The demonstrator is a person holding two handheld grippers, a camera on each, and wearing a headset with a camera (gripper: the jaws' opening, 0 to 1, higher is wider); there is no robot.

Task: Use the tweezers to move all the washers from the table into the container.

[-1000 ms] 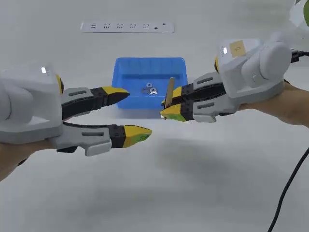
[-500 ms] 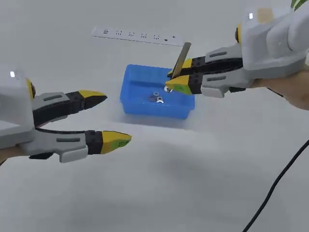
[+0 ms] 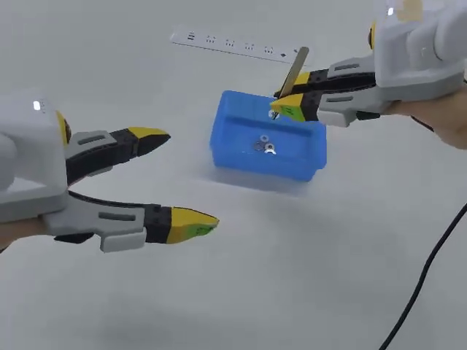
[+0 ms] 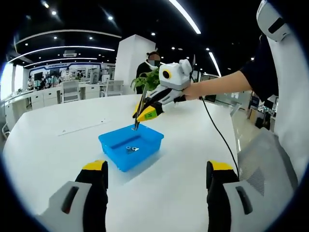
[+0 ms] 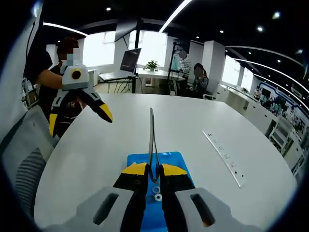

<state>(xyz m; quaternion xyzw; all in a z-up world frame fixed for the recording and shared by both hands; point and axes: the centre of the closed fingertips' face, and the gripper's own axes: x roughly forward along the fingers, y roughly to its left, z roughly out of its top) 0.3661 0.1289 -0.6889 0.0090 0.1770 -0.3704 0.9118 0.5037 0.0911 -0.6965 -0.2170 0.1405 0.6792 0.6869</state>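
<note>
washers lying inside blue container, far centre of counter | tweezers tilting over container's far rim, tips pointing down | right hand-held gripper clamping tweezers | left hand-held gripper hovering near left, jaws spreading wide apart | power strip lying beyond container

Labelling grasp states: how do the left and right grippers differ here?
Jaws: left gripper wide open, empty; right gripper shut on the tweezers. Place: left gripper hovers over the table beside the blue container; right gripper is above its far rim, tweezers pointing down. Both have yellow-tipped black jaws.
</note>
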